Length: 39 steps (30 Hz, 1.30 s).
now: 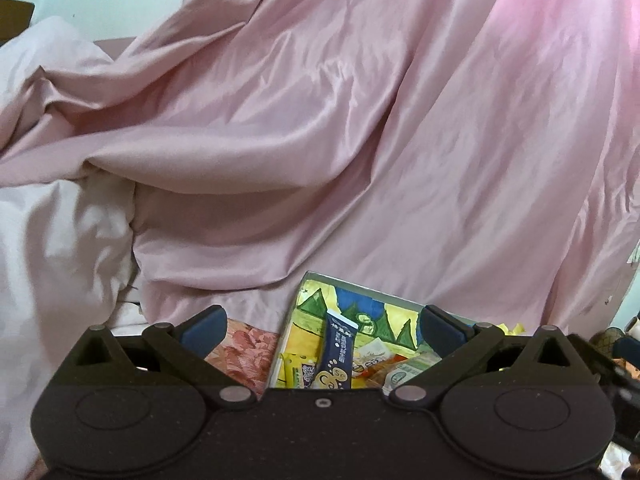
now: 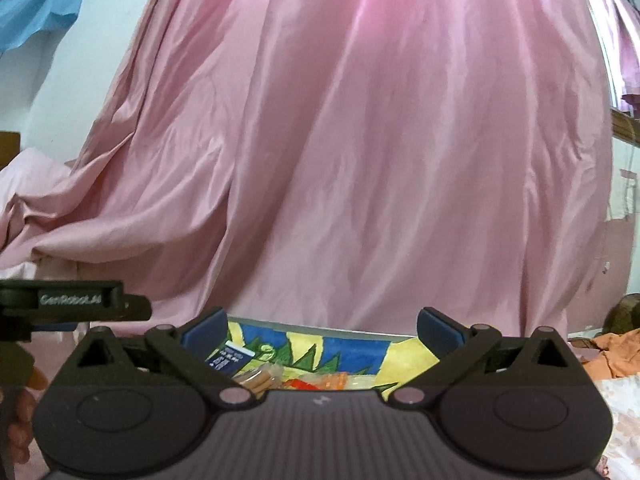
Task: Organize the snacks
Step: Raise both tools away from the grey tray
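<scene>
Pink curtain (image 2: 360, 140) behind; snack box (image 2: 404, 354) below wide-spread right tongs (image 2: 319, 326).

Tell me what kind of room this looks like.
Probably a bedroom. Rumpled pale pink bedding is heaped at the left, a big pink satin sheet drapes the background, and a painted box of snack packets rests on a floral cover, not on a table.

Bright, soft daylight glows through the pink curtain (image 2: 360, 140), strongest top centre, seemingly backlit. Sheen on folds, mild shadows in creases. Fisheye bends edges; dark corner vignetting. Slight softness throughout, lower clutter blurred.
</scene>
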Available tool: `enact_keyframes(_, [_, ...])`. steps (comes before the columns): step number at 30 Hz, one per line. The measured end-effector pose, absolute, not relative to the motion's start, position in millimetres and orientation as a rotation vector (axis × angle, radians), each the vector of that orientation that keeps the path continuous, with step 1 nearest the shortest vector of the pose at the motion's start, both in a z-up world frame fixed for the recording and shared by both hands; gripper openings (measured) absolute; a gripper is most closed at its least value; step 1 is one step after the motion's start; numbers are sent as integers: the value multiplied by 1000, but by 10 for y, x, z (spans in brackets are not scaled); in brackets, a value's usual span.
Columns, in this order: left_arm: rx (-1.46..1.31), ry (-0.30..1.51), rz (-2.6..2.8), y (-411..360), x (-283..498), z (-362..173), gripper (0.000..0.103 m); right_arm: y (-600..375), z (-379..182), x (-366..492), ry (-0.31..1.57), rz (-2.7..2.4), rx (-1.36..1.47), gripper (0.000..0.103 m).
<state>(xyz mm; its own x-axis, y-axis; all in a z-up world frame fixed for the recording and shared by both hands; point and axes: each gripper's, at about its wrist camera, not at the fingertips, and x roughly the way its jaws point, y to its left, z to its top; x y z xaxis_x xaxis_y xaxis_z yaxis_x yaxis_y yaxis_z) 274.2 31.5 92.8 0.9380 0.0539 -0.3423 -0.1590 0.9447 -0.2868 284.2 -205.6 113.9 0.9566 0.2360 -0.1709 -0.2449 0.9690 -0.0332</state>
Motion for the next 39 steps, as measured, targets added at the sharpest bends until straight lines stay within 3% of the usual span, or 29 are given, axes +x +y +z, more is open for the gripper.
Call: enact_keyframes(39, [-187,250,103,-11,1657,842,102,-2502,976,1956,120,141,41,103])
